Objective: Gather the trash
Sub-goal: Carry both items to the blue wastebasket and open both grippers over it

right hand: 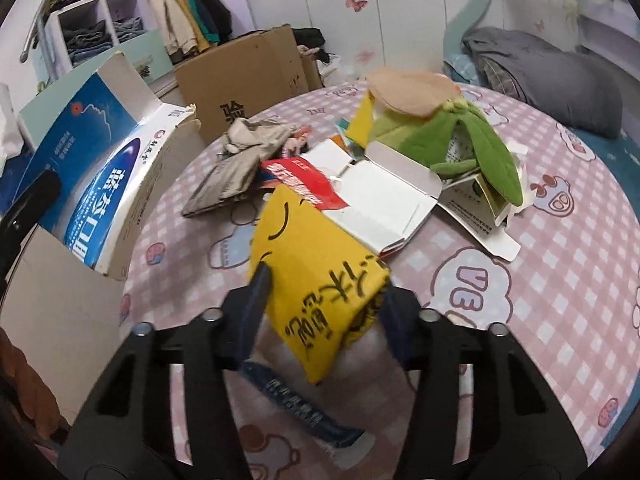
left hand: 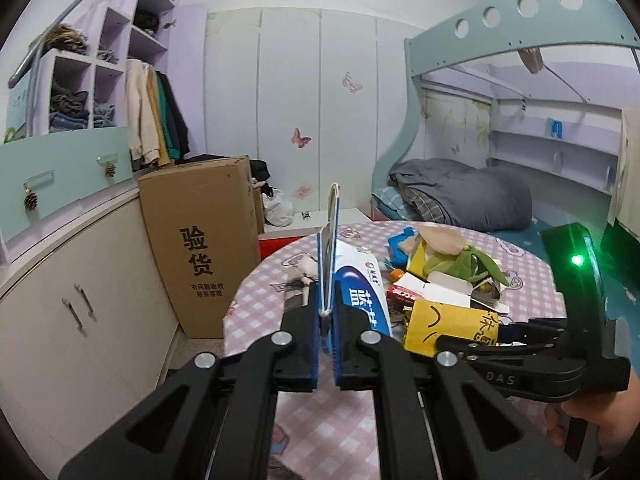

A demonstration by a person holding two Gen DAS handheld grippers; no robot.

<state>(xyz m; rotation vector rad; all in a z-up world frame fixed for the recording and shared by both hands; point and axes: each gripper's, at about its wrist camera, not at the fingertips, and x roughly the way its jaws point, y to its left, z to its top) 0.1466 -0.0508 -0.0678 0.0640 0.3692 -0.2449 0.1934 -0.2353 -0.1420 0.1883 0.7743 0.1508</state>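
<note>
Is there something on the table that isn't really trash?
Yes. A green plush toy lies among the flattened boxes on the pink checked table. It looks odd there: a soft toy, not packaging like the yellow box in the right gripper.

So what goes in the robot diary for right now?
left claw: shut on blue box flap | right claw: shut on yellow packet | rest of trash: on table

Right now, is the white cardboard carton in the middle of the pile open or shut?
Open: the white cardboard carton lies unfolded, end flaps spread, blank inside facing up.
</note>
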